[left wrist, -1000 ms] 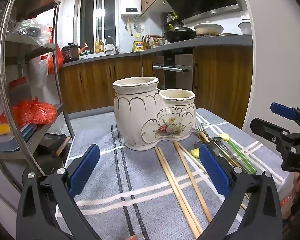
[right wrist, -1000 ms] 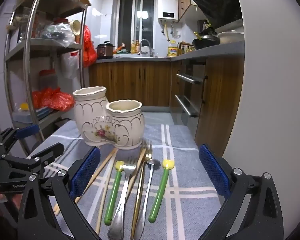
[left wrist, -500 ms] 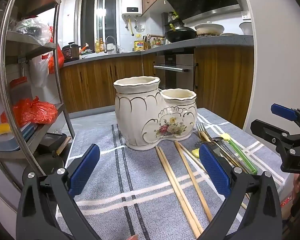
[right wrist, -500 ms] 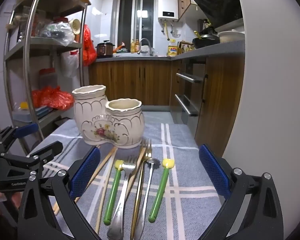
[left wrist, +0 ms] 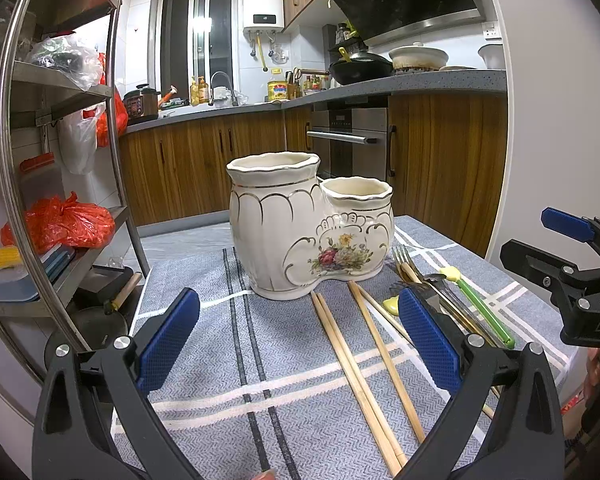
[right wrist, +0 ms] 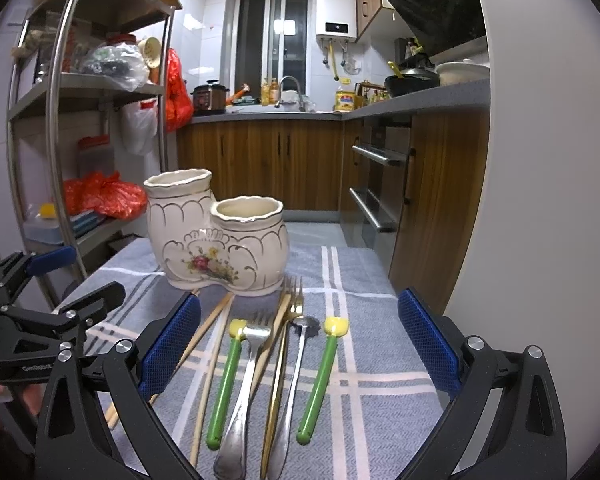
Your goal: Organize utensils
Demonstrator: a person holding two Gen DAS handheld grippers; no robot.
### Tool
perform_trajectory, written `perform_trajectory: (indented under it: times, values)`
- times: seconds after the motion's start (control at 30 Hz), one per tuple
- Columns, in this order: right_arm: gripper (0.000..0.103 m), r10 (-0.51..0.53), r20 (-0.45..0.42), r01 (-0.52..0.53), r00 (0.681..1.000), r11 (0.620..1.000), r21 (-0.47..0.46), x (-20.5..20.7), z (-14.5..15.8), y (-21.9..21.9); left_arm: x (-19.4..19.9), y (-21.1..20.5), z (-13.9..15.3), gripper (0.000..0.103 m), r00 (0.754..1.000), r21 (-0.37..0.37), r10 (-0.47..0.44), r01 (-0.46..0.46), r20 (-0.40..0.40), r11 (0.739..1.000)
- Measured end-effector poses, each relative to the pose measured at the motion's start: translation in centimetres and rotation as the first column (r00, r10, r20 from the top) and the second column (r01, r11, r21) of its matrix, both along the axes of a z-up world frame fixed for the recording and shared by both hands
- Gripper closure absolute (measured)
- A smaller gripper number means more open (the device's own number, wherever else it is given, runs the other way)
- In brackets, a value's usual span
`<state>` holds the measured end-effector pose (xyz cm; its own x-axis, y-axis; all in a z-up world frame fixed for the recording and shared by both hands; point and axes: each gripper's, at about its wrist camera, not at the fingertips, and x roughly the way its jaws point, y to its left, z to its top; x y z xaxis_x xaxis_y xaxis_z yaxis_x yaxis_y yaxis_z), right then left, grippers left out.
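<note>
We look low across the grey striped cloth-covered tabletop [left wrist: 204, 280] from left and right, both facing the kitchen window; both views share the cream floral two-cup ceramic holder [left wrist: 308, 232] [right wrist: 220, 244] close ahead.

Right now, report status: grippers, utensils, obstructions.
Left gripper open, empty. Right gripper open, empty. Utensils flat on cloth; ceramic holder appears empty. Nothing blocking.

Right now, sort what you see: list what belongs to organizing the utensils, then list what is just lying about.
Belongs to the job:
- ceramic holder
- wooden chopsticks
- silver fork
- gold fork
- silver spoon
- two green-handled utensils
- left gripper and right gripper, both open

Just lying about:
- red bags on the metal rack
- wok
- rice cooker
</note>
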<state>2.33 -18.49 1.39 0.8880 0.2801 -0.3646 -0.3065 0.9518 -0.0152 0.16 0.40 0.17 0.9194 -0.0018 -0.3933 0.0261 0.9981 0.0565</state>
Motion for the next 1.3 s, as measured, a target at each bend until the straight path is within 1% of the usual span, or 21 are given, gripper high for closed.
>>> perform_trajectory:
  times: [0.67, 0.7, 1.13, 1.17, 1.3]
  values:
    - [0.005, 0.0, 0.0, 0.0, 1.0, 1.0, 0.0, 0.0, -0.4, -0.2, 0.1, 0.1, 0.1, 0.005, 1.0, 0.005, -0.001, 0.001, -0.003, 1.0]
    - [0.005, -0.001, 0.0, 0.001, 1.0, 1.0, -0.002, 0.0, -0.4, -0.2, 0.1, 0.1, -0.3, 0.005, 1.0, 0.001, -0.001, 0.001, -0.002, 1.0]
    - [0.005, 0.003, -0.007, -0.003, 1.0, 1.0, 0.002, 0.0, -0.3, -0.4, 0.1, 0.1, -0.3, 0.005, 1.0, 0.0, 0.0, 0.0, -0.005, 1.0]
    - [0.005, 0.0, -0.005, 0.0, 1.0, 1.0, 0.0, 0.0, -0.3, -0.3, 0.3, 0.2, -0.8, 0.005, 1.0, 0.001, 0.001, -0.001, -0.008, 1.0]
    - [0.005, -0.003, -0.005, 0.003, 1.0, 1.0, 0.0, 0.0, -0.3, -0.3, 0.3, 0.2, -1.0, 0.005, 1.0, -0.001, -0.006, 0.006, -0.011, 1.0]
